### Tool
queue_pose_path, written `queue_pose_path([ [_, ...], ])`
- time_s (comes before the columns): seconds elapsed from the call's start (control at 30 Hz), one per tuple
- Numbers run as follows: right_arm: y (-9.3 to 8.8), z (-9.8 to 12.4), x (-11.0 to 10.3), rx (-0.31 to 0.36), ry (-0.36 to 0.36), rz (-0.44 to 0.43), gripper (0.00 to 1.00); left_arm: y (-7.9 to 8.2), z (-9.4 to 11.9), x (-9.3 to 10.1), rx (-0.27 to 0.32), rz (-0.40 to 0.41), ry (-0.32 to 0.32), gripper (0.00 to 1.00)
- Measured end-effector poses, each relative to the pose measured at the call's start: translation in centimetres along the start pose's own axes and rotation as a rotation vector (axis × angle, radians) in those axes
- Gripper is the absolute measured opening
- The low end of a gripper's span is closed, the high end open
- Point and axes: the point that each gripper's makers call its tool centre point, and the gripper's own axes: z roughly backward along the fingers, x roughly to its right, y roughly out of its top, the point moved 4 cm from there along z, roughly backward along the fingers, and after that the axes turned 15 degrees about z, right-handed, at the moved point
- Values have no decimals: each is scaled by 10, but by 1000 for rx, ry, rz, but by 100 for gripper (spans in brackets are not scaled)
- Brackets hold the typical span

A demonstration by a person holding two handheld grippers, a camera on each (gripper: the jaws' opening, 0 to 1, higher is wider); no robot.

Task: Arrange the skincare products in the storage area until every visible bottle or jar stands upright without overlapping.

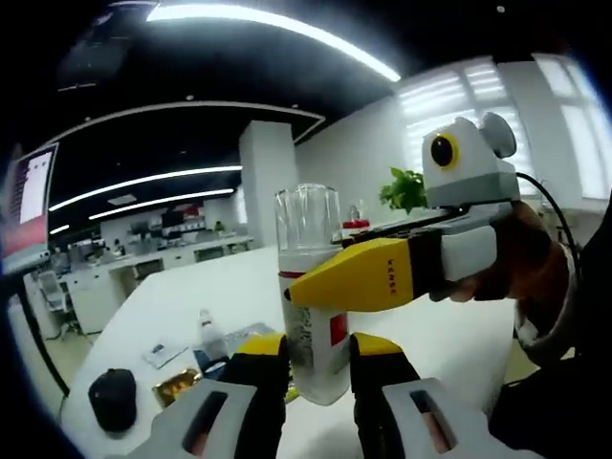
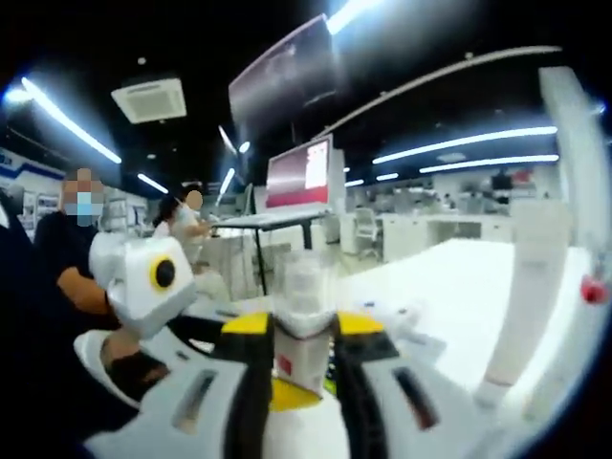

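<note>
A skincare bottle (image 1: 314,287) with a clear cap, white body and red label is held upright above the white table (image 1: 191,296). My left gripper (image 1: 317,352) is shut on its lower body, the yellow-tipped jaws on either side. The right gripper (image 1: 368,275) comes in from the right, a hand holding it, and its yellow jaw lies across the bottle's middle. In the right gripper view the same bottle (image 2: 300,306) stands between my right gripper (image 2: 303,330) jaws, which press on it. The left gripper's grey body (image 2: 143,277) shows at the left.
On the table to the lower left lie a black round object (image 1: 115,397), a small clear bottle (image 1: 206,330) and a gold packet (image 1: 177,384). A plant (image 1: 405,187) stands behind. A monitor (image 2: 302,176) and seated people are beyond the table edge.
</note>
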Motion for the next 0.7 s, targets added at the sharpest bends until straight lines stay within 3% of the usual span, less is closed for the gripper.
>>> queue_pose_path([
  [0.27,2,5,2,13,53,2,22,2,0,2,10,12,-39,24],
  [0.43,4,9,7,25,50,25,22,1,1,1,-15,44,-61,24],
  [0.7,5,25,30,25,10,40,22,-2,5,-10,-43,102,-62,42],
])
